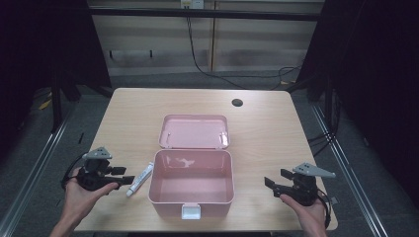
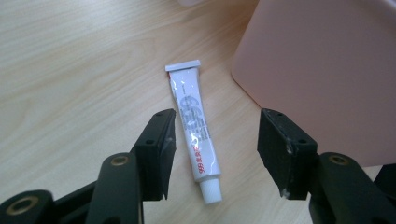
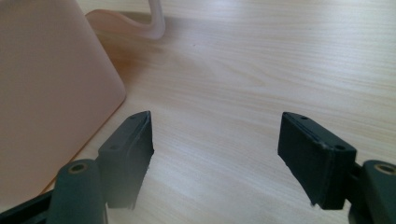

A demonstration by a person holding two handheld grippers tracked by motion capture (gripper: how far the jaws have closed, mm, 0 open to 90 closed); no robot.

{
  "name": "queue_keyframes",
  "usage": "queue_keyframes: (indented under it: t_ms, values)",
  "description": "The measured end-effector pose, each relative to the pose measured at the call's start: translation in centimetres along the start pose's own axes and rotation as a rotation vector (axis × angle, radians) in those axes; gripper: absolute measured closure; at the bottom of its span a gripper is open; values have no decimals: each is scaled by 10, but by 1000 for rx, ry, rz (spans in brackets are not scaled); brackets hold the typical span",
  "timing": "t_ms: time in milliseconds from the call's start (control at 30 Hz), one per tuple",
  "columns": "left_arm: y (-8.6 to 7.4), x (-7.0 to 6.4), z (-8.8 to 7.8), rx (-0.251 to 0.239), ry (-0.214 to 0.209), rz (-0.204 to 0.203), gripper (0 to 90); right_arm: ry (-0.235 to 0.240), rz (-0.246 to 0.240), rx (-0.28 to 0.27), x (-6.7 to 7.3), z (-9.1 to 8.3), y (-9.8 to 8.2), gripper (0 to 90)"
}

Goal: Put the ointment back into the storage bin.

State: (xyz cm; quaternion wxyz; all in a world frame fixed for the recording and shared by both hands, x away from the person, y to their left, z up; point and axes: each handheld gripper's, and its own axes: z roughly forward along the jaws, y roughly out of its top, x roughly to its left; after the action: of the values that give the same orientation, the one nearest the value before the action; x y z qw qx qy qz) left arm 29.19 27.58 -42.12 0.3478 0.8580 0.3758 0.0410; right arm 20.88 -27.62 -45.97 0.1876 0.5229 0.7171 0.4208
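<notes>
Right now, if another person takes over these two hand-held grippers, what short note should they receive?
Left gripper: open, low over the white ointment tube with red print, jaws either side of it, not yet closed.
Right gripper: open, holding nothing, above bare wood to the right of the box.
Pink plastic box: open and nothing inside, its lid lying flat behind it on the light wooden table.
The tube lies on the table just left of the box.
Done: box opened.
Left: probably grasp the tube, put it in the box, close the lid.
</notes>
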Motion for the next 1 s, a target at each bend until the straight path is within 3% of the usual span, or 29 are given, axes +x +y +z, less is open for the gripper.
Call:
queue_keyframes:
  t_ms: [100, 167, 300, 433, 633, 800, 1000]
  values:
    - [8, 0, 0, 18, 6, 5, 488, 7, -5, 8, 1, 1, 0, 265]
    - [16, 3, 2, 31, -36, -18, 486, 15, -13, 12, 2, 1, 0, 269]
    - [19, 5, 7, 58, -25, -27, 488, 19, -14, 17, 2, 1, 1, 269]
    - [22, 6, 17, 151, -20, -10, 500, 20, -21, 23, 2, 3, 1, 270]
    - [24, 6, 26, 174, -19, -5, 529, 25, -24, 34, 3, 4, 0, 271]
    - [27, 7, 40, 245, -1, 3, 536, 29, -25, 35, 3, 4, 1, 271]
    - [27, 5, 51, 286, 4, -9, 562, 31, -25, 39, 3, 4, 0, 270]
